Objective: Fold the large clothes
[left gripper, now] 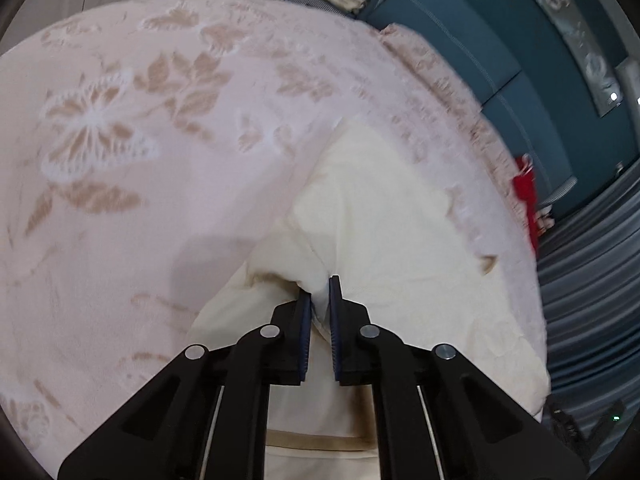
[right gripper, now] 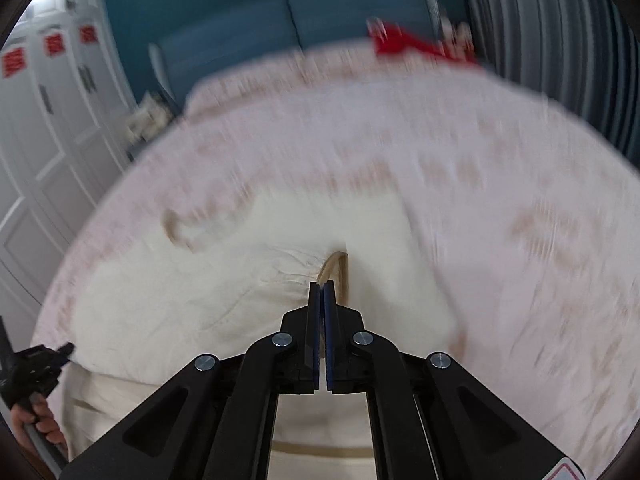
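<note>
Left gripper [left gripper: 320, 292]: jaws clamped on a bunched fold of the cream garment [left gripper: 380, 208]. Right gripper [right gripper: 321, 292]: jaws closed tight on the garment's tan-trimmed edge [right gripper: 338, 272]. The garment lies spread on the pink floral bedspread [left gripper: 120, 140]. Beyond, a red item [right gripper: 404, 42] rests at the teal headboard [right gripper: 240, 40].
</note>
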`<state>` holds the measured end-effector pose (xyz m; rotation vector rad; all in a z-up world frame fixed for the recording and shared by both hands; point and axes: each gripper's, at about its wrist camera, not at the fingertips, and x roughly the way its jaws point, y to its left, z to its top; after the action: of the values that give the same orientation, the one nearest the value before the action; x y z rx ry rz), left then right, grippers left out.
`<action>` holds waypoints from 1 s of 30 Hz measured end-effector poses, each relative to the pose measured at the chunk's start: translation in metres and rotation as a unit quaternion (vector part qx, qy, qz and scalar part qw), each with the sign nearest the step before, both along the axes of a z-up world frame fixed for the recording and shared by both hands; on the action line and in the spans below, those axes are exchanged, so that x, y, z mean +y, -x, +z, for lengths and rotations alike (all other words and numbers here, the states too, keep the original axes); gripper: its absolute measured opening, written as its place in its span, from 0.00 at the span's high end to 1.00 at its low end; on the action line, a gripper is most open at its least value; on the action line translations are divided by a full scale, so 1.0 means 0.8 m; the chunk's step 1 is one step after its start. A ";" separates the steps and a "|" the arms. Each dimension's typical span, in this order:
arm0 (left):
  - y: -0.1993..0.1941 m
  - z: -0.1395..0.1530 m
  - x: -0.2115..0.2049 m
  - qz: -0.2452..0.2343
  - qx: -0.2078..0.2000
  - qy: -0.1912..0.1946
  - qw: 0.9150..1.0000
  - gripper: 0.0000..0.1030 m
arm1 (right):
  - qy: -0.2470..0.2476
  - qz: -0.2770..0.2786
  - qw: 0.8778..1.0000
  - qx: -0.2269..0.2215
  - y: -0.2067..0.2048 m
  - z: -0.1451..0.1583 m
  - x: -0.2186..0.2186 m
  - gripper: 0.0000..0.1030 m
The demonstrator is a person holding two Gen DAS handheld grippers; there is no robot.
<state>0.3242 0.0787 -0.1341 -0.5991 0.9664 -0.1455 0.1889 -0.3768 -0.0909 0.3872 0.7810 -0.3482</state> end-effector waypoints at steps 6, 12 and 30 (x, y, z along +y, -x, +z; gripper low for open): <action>0.011 -0.020 -0.009 -0.022 -0.013 -0.046 0.999 0.93 | -0.040 -0.002 0.998 0.053 0.015 -0.077 0.004 0.99; 0.016 -0.027 -0.015 -0.029 -0.028 -0.065 0.997 0.92 | -0.020 -0.060 0.997 0.034 0.032 -0.042 0.010 0.96; 0.032 -0.035 -0.016 -0.024 -0.062 -0.071 0.995 0.91 | -0.079 0.152 0.984 0.050 -0.050 -0.075 0.190 1.00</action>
<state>0.2984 0.0659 -0.1619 -0.4309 0.8637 -0.1537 0.2287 -0.2250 -0.1506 0.3941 0.9540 -0.0198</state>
